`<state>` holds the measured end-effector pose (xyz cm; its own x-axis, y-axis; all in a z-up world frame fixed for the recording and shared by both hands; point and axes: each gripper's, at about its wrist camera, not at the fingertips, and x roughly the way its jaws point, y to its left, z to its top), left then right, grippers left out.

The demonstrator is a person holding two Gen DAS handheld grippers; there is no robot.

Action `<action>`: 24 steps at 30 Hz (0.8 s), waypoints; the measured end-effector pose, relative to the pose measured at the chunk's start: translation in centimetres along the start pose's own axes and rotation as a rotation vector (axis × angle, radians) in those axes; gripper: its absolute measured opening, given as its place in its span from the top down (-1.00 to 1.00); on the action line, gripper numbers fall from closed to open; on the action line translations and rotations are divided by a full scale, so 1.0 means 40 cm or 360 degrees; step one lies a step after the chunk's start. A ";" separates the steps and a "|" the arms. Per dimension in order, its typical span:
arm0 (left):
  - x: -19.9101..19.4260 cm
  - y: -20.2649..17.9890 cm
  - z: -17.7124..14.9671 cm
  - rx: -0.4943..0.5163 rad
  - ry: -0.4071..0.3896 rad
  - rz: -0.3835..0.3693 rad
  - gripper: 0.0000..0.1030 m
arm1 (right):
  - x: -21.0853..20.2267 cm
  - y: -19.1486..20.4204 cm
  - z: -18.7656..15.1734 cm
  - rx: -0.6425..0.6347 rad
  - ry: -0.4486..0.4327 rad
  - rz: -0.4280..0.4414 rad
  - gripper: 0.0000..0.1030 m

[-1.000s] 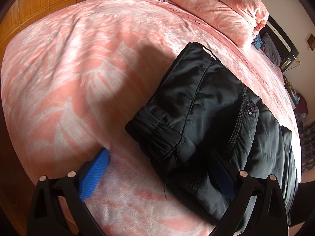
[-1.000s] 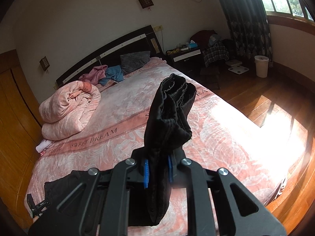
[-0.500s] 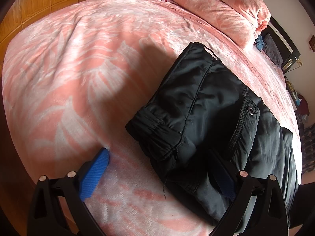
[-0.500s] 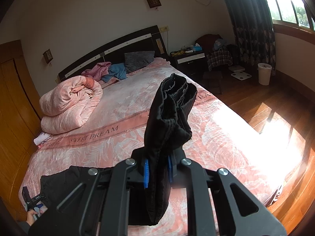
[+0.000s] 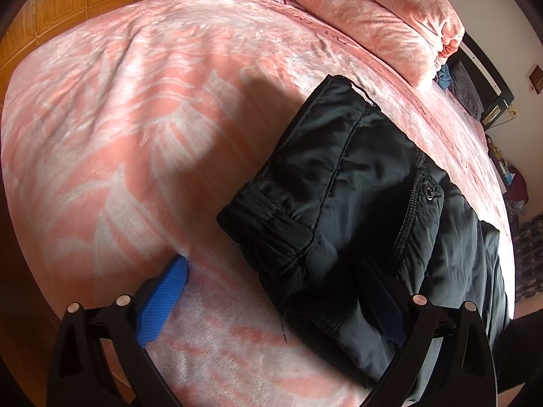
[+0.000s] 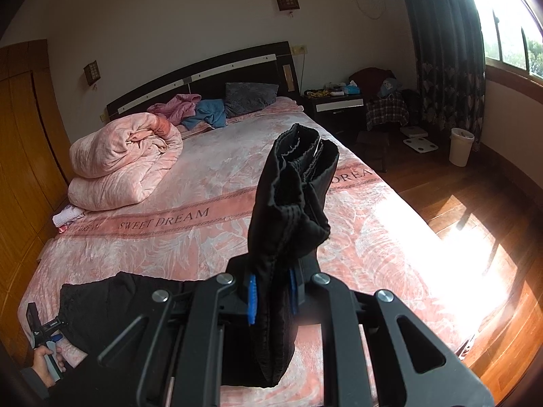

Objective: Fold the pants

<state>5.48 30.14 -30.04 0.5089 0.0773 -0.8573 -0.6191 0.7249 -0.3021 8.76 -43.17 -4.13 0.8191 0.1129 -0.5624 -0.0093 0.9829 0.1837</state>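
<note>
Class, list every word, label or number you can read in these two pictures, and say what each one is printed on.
"SWEET DREAM": on the darker pink band across the bedspread.
"DREAM": the same band near the left edge, faint.
"OREA": the band right of the held pants, partly hidden by the pants.
Boxes on the nightstand: too small to read.
Left wrist view: no text.
</note>
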 end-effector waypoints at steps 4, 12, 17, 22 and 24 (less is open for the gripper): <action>-0.004 0.004 -0.004 -0.0010 -0.0010 -0.0021 -0.92 | 0.000 0.017 0.000 -0.0040 0.0015 -0.0019 0.75; -0.012 0.015 -0.011 -0.0038 -0.0028 -0.0081 -0.92 | 0.006 0.080 -0.003 -0.0141 0.0051 -0.0046 0.75; -0.014 0.019 -0.012 -0.0041 -0.0036 -0.0105 -0.92 | 0.014 0.127 -0.009 -0.0193 0.0074 -0.0052 0.75; -0.019 0.030 -0.014 -0.0062 -0.0048 -0.0144 -0.92 | 0.027 0.167 -0.012 -0.0234 0.0093 -0.0051 0.75; -0.021 0.032 -0.017 -0.0068 -0.0051 -0.0155 -0.92 | 0.032 0.182 -0.013 -0.0247 0.0106 -0.0050 0.75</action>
<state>3.86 30.54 -29.99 0.5865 0.0301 -0.8094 -0.5900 0.7005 -0.4015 9.47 -35.80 -3.93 0.7808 0.0862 -0.6188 -0.0771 0.9962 0.0415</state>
